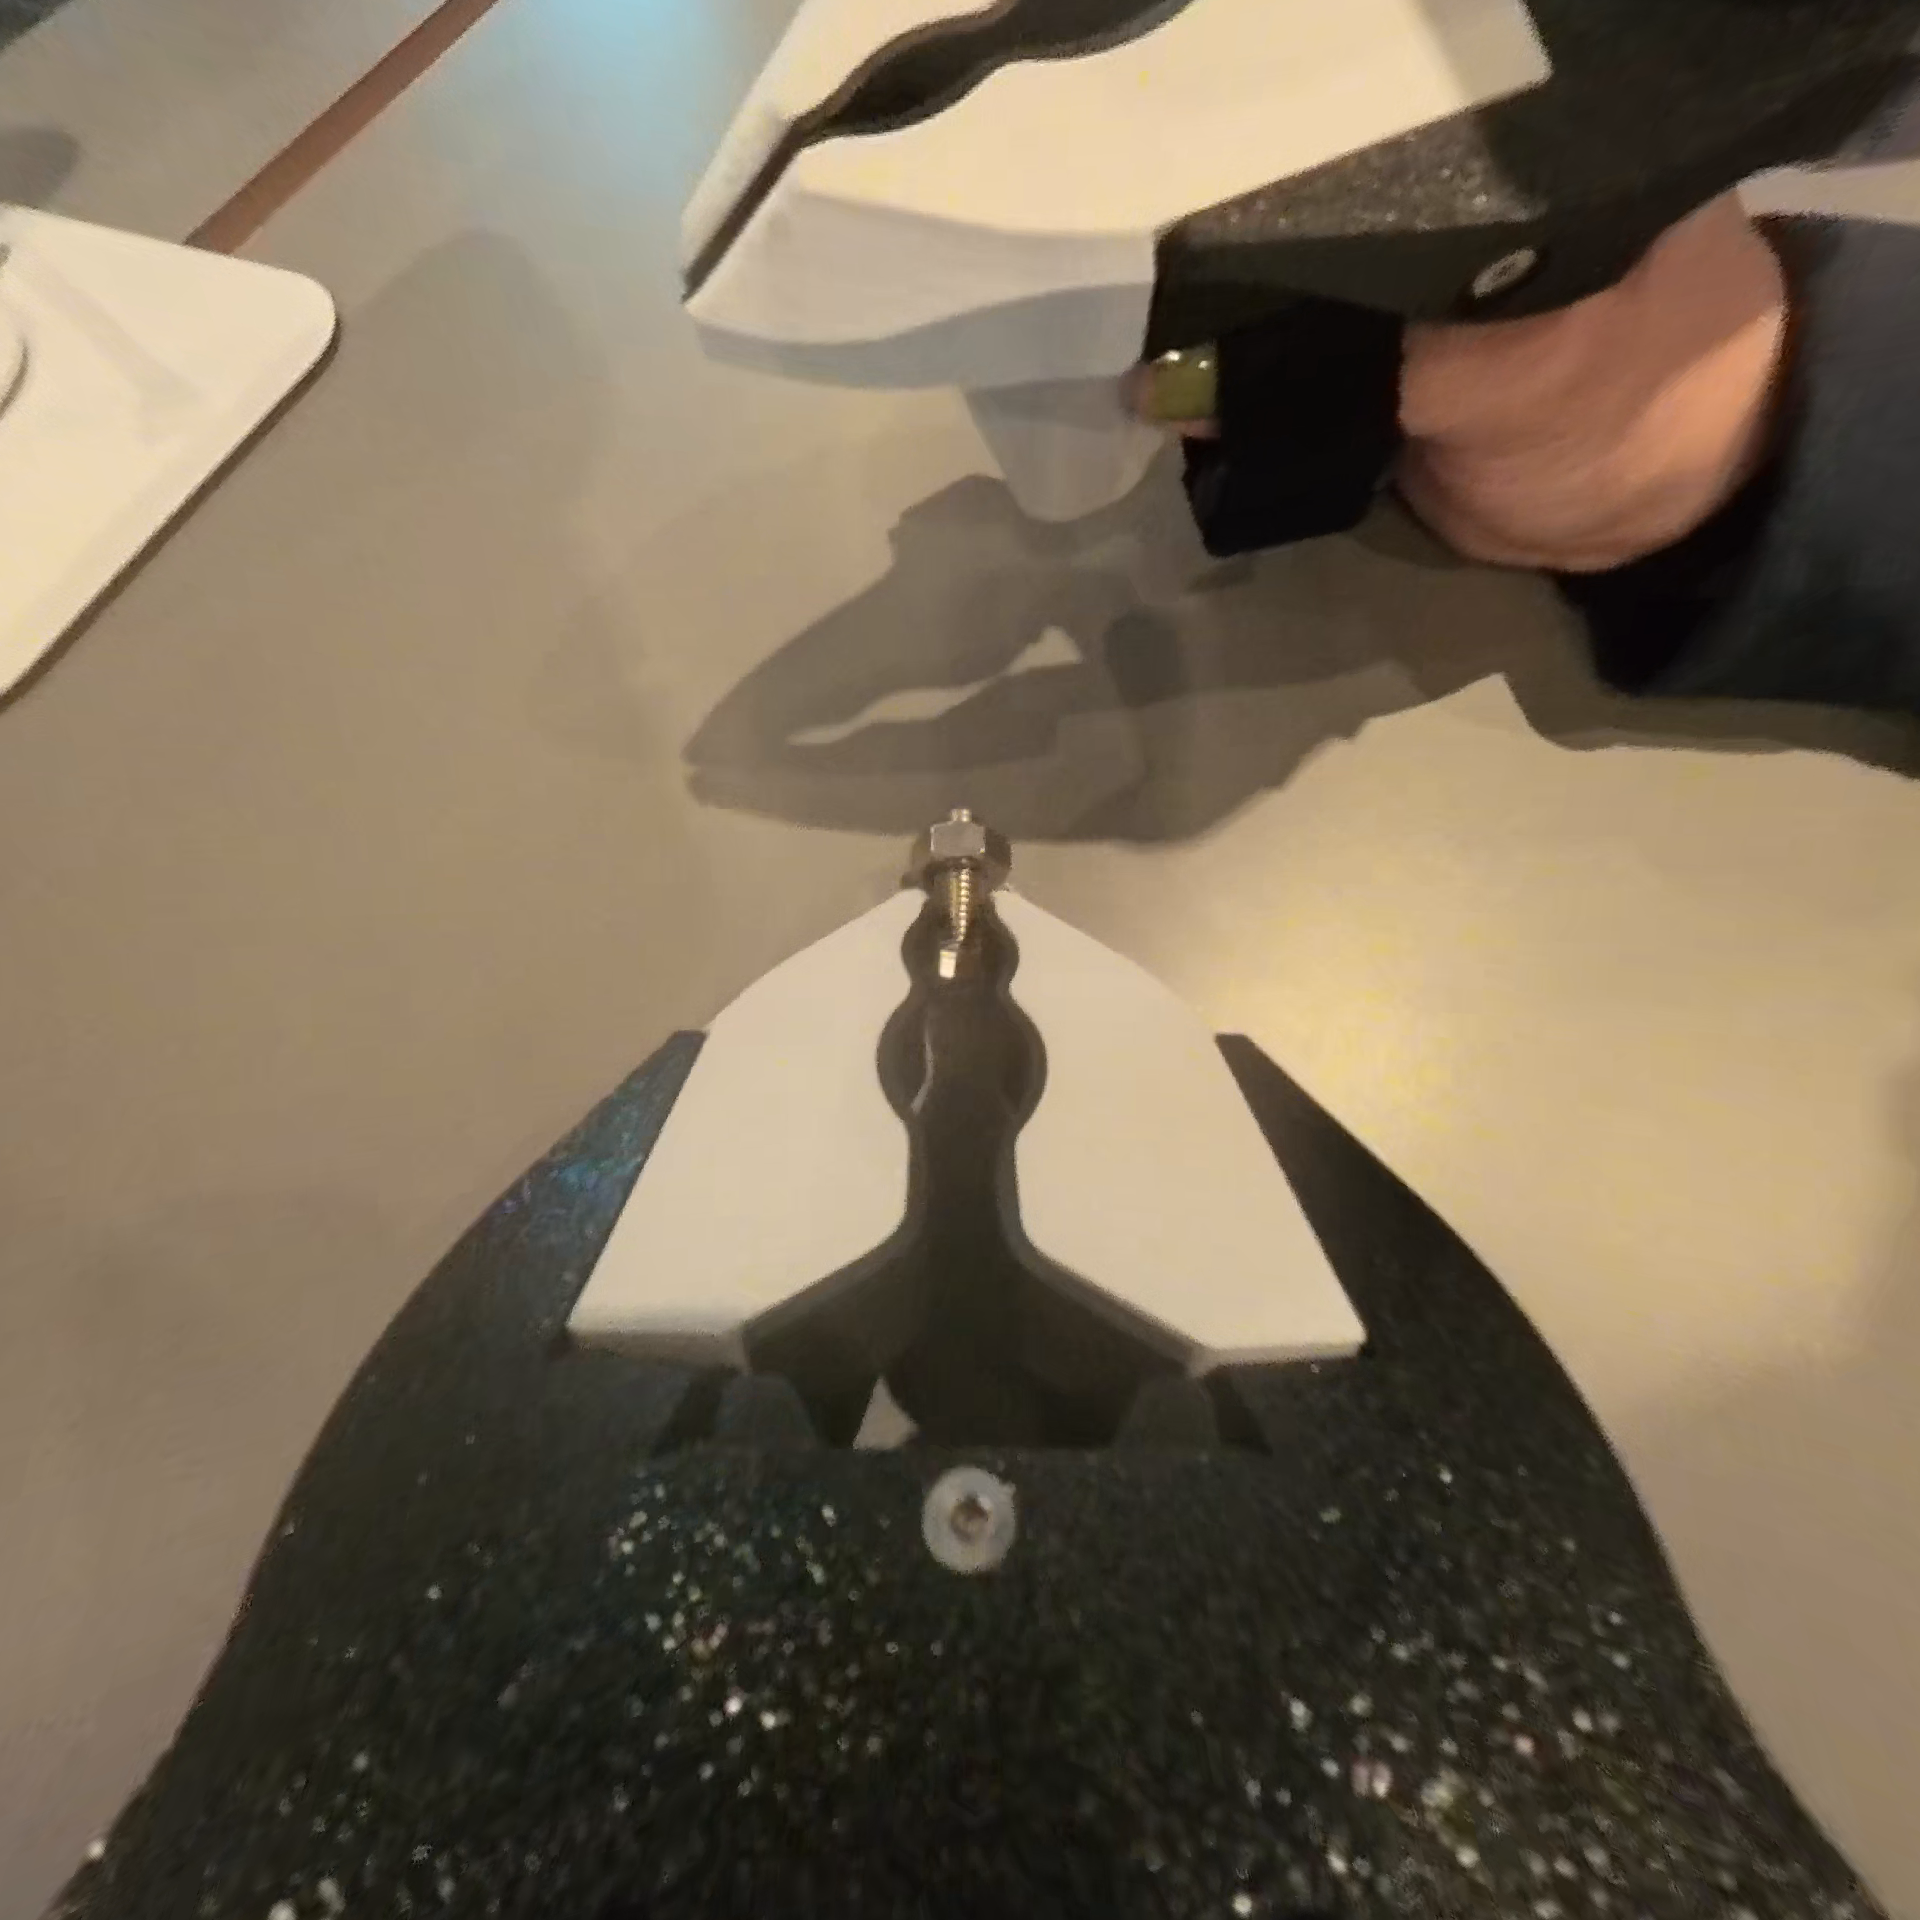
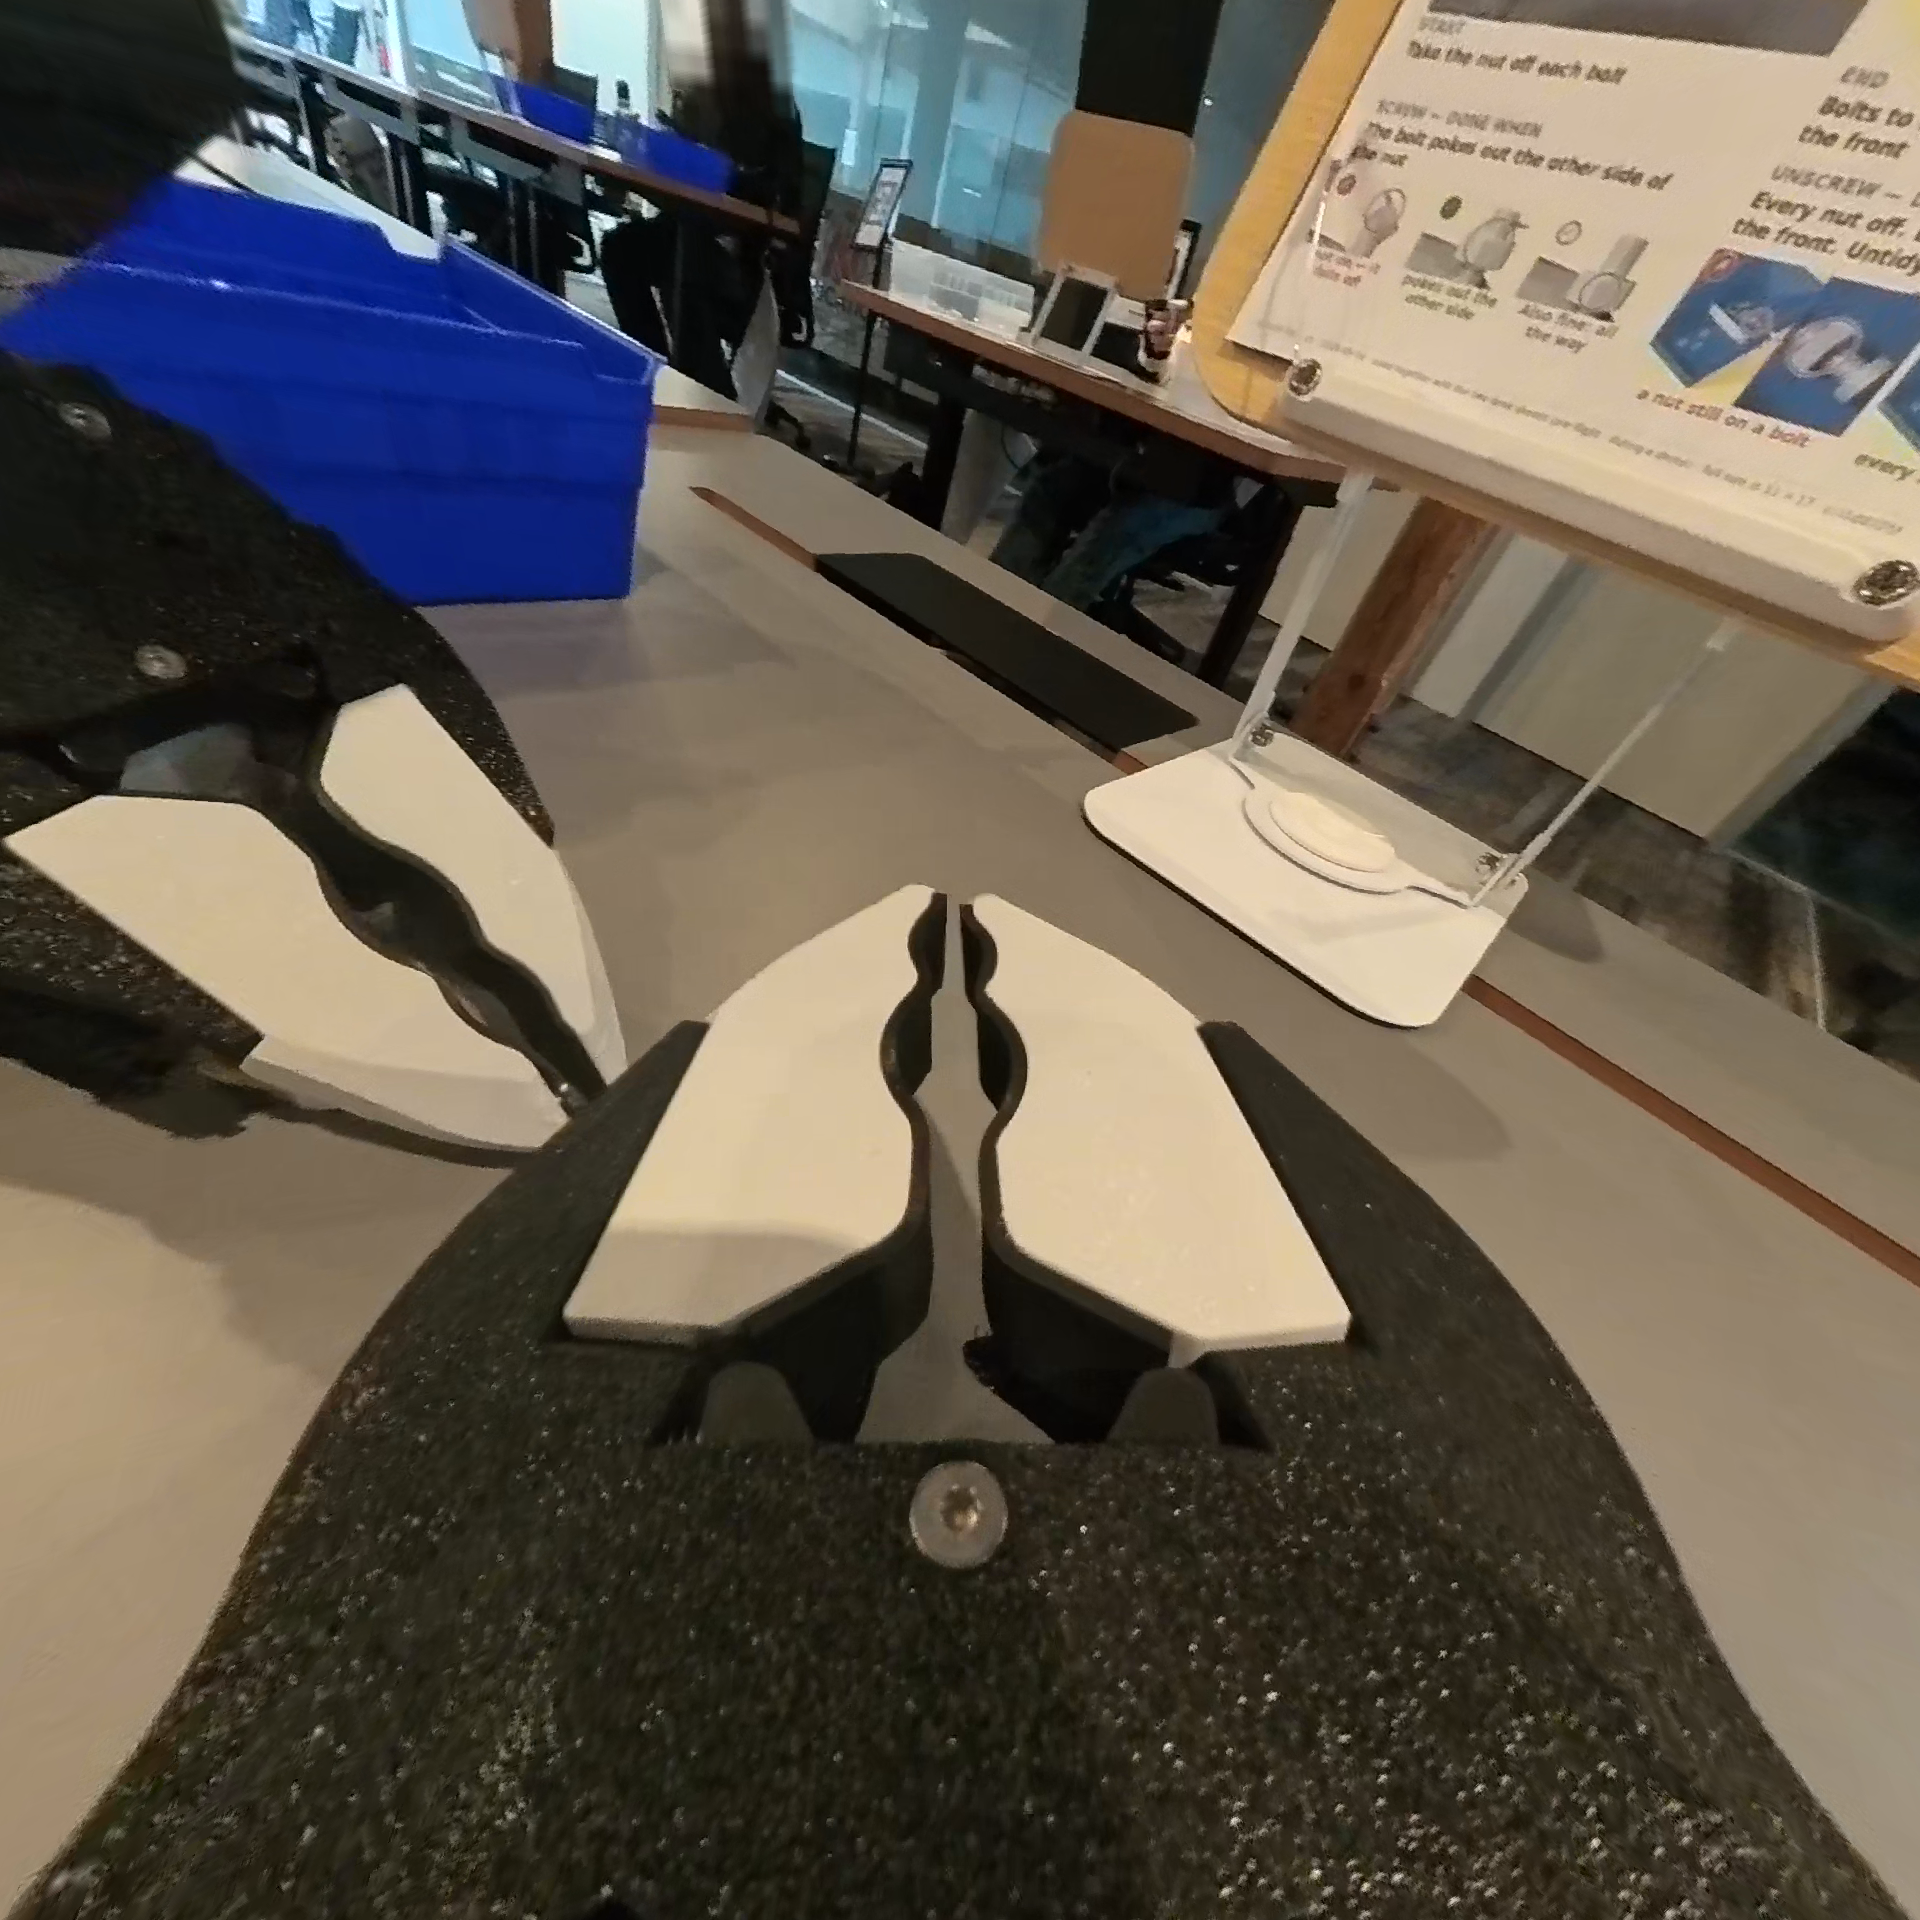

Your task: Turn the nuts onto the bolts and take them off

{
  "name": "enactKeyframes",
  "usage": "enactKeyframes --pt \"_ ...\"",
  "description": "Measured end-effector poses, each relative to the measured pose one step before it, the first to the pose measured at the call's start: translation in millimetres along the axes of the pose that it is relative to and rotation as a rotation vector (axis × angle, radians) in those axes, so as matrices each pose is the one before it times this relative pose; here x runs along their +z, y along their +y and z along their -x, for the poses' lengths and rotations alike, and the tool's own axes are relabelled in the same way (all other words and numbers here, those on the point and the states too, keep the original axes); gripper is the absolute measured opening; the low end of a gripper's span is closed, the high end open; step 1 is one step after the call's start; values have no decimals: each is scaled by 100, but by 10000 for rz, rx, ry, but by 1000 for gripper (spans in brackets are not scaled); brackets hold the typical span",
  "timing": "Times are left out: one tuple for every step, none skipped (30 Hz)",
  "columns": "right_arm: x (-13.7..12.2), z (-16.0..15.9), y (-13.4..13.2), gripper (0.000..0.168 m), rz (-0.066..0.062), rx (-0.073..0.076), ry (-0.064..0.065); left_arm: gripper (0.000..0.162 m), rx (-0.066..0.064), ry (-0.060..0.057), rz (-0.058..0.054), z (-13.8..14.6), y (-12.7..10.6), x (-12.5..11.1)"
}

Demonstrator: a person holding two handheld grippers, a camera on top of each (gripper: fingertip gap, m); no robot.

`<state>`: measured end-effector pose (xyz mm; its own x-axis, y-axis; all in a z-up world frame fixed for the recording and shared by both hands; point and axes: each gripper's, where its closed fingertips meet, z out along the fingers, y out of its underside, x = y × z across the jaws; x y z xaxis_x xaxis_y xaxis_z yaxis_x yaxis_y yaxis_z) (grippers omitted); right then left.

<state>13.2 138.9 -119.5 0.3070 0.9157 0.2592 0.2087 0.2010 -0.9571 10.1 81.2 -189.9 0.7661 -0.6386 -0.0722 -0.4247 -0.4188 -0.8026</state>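
Bolt (image 1: 953, 912) is my landmark. It sits pinched at the tips of my left gripper (image 1: 954, 914), jaws closed on its shank, threaded end pointing away from the camera and out over the grey table (image 1: 416, 831). A nut (image 1: 958, 850) rides near the far end of the thread, with only a short stub of bolt showing beyond it. A second, smaller metal piece sits on the shank nearer the jaws; I cannot tell whether it is another nut or part of the bolt.

My right gripper (image 2: 954, 914) is beyond the bolt and off to its right in the left wrist view, lifted clear of the table and well apart from the nut. Its jaws are drawn nearly together with a thin slit between them and nothing held. A hand (image 1: 1579, 416) wraps its handle.

Far left of the bolt lies the white base (image 1: 156, 416) of a sign stand. The blue bins (image 2: 364, 395) show only in the right wrist view.

Risks as I judge them:
- The grip on the bolt is at the very tips and shallow. Any twisting force from the right gripper could rotate the bolt or lever it out.
- The nut is small. A poorly centred pinch could miss or slip off its flats.
- If the nut comes off the last thread while loosely held, it may drop and roll across the table.
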Motion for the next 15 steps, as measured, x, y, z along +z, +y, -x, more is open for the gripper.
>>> enactKeyframes --pt "-60 219 -55 3 -15 -24 -141 6 240 77 -54 -162 -38 -52" --pt "-57 188 -9 3 10 -93 -113 5 297 75 -70 -175 -50 -68" --pt "-67 107 1 3 6 -79 -52 4 394 59 -100 -178 -69 -88" --pt "-73 75 -47 3 -17 -8 -48 0 403 -58 -103 -67 -56 -112" --pt "-77 177 -76 4 -47 44 -143 0 254 -158 -56 81 -19 -86" --pt "-65 352 -83 5 -47 93 -271 0 145 -69 -41 -26 -38 -37" --pt "-54 479 46 6 30 148 -340 0 113 -50 -34 -32 -24 -39" --pt "-23 467 159 6 81 170 -305 0 123 -64 -38 -20 -27 -50" --pt "-25 347 47 7 21 128 -195 0 143 -129 -45 34 -25 -71" --pt "-57 263 -165 7 -84 -38 -129 6 124 -249 -66 204 -56 -88" --pt "-60 195 -173 7 -74 -140 -101 13 24 -280 -76 361 -58 -102" --pt "-28 -33 0 8 34 -135 32 19 -190 -60 23 238 43 -139" --pt "11 -203 128 8 87 -93 110 26 -444 179 166 56 152 -116" --pt "9 -224 109 8 39 0 100 30 -584 298 209 -54 129 -149" --pt "4 -152 18 8 -28 123 22 37 -612 348 232 -157 135 -145"
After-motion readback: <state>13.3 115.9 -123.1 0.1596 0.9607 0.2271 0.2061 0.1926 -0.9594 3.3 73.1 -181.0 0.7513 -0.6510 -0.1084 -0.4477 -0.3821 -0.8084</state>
